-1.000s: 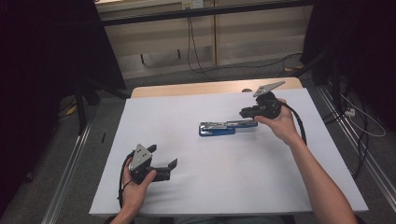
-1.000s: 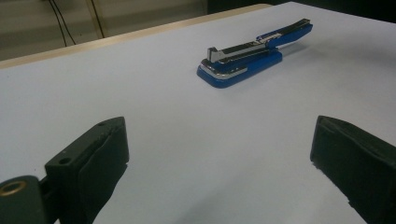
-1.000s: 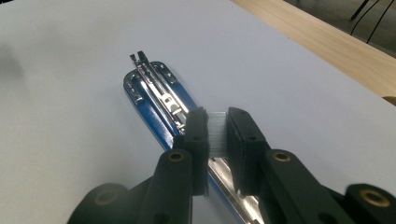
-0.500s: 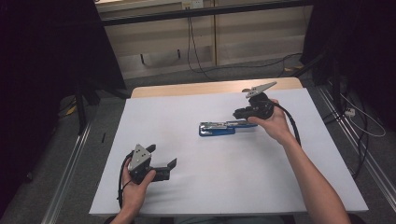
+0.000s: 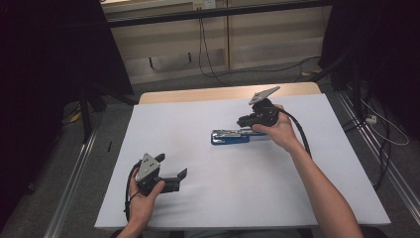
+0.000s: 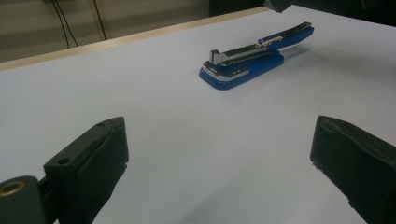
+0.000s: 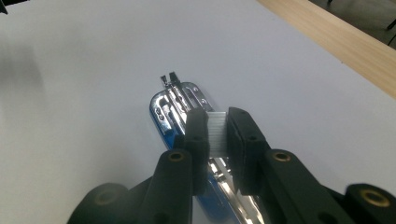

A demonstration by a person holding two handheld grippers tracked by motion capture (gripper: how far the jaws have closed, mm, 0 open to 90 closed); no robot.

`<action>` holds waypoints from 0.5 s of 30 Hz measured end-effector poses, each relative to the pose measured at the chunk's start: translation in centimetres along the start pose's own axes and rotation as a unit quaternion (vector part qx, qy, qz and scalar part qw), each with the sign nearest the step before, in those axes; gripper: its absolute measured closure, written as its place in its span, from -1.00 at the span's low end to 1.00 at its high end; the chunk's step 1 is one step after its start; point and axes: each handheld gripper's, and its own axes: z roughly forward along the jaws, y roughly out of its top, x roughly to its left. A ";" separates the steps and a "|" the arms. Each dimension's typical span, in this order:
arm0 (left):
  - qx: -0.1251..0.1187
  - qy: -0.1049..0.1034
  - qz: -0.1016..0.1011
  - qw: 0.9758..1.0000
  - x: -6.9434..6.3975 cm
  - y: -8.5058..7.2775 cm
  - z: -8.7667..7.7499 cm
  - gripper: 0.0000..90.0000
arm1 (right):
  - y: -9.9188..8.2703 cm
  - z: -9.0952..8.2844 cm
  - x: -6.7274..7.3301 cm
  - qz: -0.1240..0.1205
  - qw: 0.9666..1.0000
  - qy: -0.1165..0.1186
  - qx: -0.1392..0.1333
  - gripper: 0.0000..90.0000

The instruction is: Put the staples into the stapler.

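A blue stapler [image 5: 230, 137] lies in the middle of the white table [image 5: 297, 198], its top arm swung open; in the left gripper view the stapler [image 6: 243, 65] has its chrome magazine exposed. My right gripper [image 5: 246, 122] hovers over the stapler's right end, pointing left and down. In the right gripper view the right gripper [image 7: 215, 116] is shut on a short white strip of staples [image 7: 215, 133], just above the stapler [image 7: 175, 100]. My left gripper [image 5: 173, 166] rests near the front left of the table, and the left gripper [image 6: 219, 135] is open with nothing between its jaws.
A wooden table edge [image 5: 198, 94] runs along the far side. Beyond it, cables [image 5: 208, 54] hang against a pale wall. Metal rails [image 5: 74, 183] flank the table on the floor, with dark space on both sides.
My right gripper has moved left and slightly down with the staple strip, coming over the stapler's right end. The left gripper has stayed still.
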 end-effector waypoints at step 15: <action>0.001 0.000 -0.002 1.000 0.1 0.0 0.0 -0.91 | 1.0 1.6 0.6 -0.014 1.000 0.016 0.009 0.76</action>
